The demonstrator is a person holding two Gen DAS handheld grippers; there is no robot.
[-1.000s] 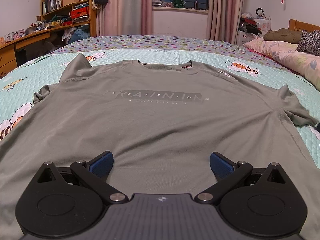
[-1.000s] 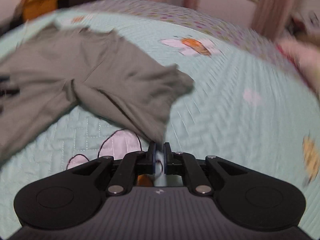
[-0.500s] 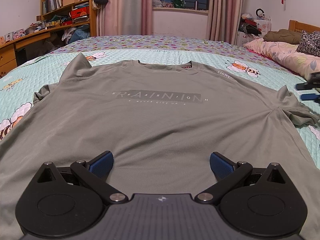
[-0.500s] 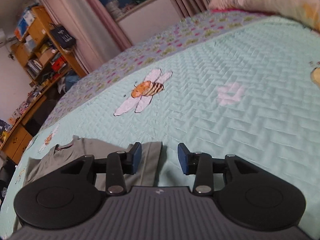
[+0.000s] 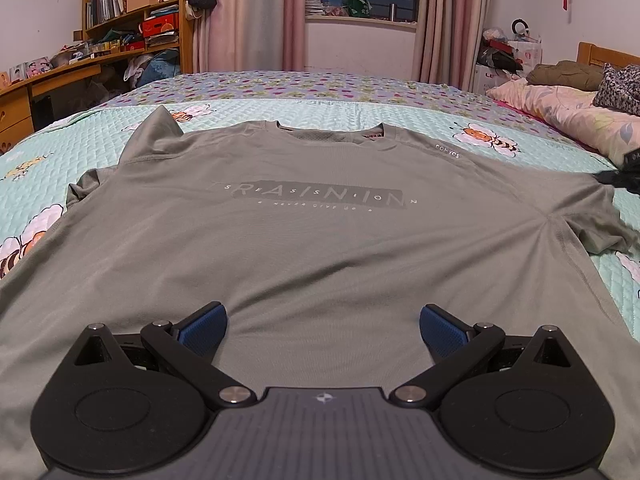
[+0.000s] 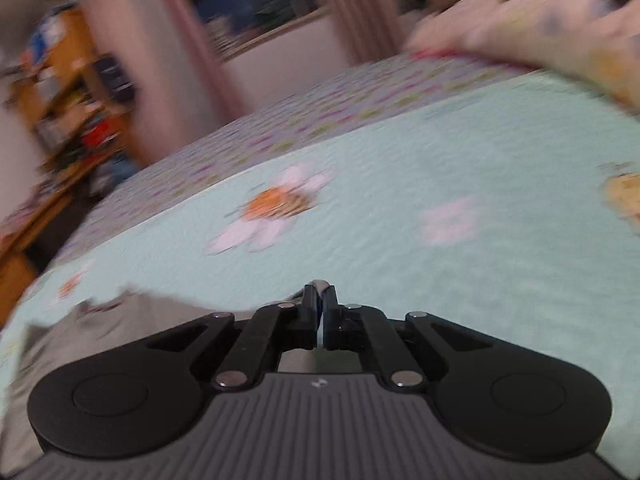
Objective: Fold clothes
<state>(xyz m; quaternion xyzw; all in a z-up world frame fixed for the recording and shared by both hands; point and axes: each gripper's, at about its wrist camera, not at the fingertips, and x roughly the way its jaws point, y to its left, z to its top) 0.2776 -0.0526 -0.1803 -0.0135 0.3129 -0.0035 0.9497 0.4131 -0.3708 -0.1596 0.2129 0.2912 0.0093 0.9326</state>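
Note:
A grey T-shirt point(image 5: 320, 248) with a printed chest lies face up, spread flat on the bed. My left gripper point(image 5: 323, 320) hovers over its lower part, open, blue pads wide apart with nothing between them. The shirt's right sleeve point(image 5: 600, 220) is bunched, its upper edge drawn towards my right gripper point(image 5: 628, 178), a dark shape at the frame's edge. In the blurred right wrist view my right gripper point(image 6: 319, 292) has its jaws closing tight together. A sliver of grey cloth shows at the tips. The T-shirt point(image 6: 132, 320) lies below and to their left.
The bed wears a mint quilt point(image 5: 360, 120) with bee prints. Pillows and folded bedding point(image 5: 568, 108) lie at the right by the headboard. A wooden desk and bookshelf point(image 5: 132, 20) stand beyond the bed on the left, curtains and a window behind.
My right gripper opened half a second ago and is shut again, rolled and shifted beside the sleeve. The sleeve's edge is pulled out further to the right. The left gripper has kept still.

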